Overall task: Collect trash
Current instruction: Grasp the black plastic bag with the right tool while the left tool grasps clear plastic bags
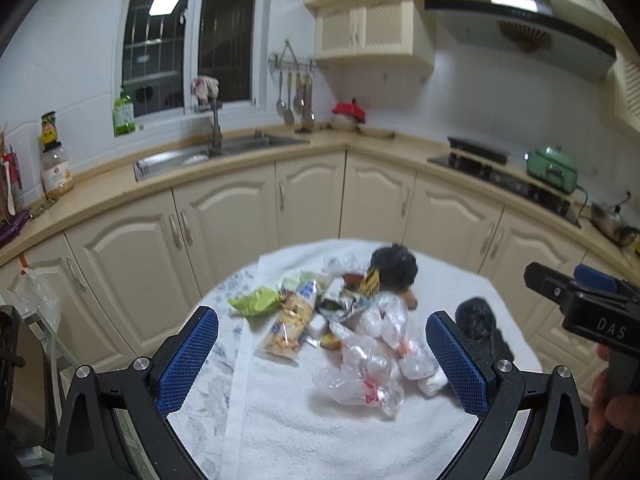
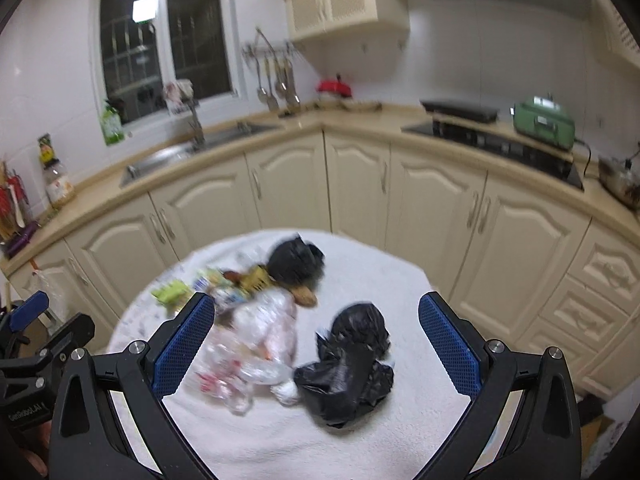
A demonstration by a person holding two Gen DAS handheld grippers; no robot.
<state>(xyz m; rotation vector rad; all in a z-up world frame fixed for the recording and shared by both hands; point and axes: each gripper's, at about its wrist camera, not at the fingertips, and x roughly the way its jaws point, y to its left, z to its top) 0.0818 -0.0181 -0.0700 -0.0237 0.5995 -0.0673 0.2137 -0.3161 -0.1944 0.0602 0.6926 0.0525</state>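
"DAS" on right hand-held gripper, both hand-held grippers spread apart, empty, above trash pile

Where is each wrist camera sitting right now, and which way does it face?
Left wrist: on the left gripper, above the table's near edge, facing the trash pile; the right gripper and a hand show at right.
Right wrist: on the right gripper, facing the black bag; the left gripper shows at left.
Shared: trash pile, white cloth, sink.
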